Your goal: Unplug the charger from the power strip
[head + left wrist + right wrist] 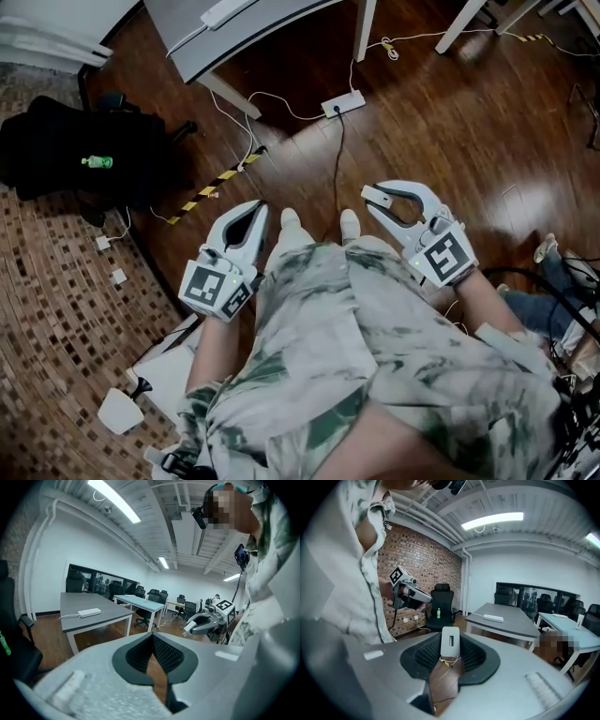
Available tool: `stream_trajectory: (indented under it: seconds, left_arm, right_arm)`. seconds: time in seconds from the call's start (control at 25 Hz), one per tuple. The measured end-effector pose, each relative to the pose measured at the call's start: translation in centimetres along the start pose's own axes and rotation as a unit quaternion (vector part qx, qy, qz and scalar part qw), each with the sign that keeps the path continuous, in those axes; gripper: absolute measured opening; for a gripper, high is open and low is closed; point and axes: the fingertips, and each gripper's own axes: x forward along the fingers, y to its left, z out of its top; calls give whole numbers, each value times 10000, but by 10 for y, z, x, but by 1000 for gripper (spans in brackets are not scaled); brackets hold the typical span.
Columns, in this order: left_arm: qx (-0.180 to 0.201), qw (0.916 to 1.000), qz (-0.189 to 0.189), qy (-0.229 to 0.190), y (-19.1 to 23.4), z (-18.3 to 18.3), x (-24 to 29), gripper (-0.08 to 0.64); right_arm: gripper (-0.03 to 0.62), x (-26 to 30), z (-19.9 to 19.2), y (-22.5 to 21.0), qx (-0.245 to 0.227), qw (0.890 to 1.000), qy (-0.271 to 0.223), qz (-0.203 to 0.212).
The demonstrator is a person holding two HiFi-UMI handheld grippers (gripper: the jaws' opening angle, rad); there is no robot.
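1 white charger (450, 643) between right gripper (451, 656) pads; left gripper (151, 638) jaws together.

The person wears a loose white top (375, 328) with green leaf splashes, and white shoes (291, 221). The left hand-held gripper (255, 208) and the right hand-held gripper (367, 201) have smooth, pale grey shells. Inside each are black bumpy pads (166, 656). At the back of each sits a cube (442, 255) with black-and-white square marks and a tiny green light.
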Motion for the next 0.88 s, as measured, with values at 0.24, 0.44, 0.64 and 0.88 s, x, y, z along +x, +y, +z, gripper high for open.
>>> stream_trajectory:
  seconds: [0.24, 0.44, 0.64, 0.88]
  left_arm:
    - [442, 9983, -249, -278, -23, 14, -14, 3]
    - [576, 9962, -403, -522, -32, 14, -44, 3]
    - [383, 9962, -312, -718, -18, -1, -95, 3]
    - [449, 9949, -449, -780, -11, -18, -142, 3]
  right_arm:
    - [109, -20, 19, 27, -178, 9996, -124, -204]
    - [109, -17, 40, 57, -369, 9988, -120, -289]
    - [109, 15, 62, 111, -469, 9988, -99, -52]
    - [109, 48, 90, 168, -582, 9981, -200, 98]
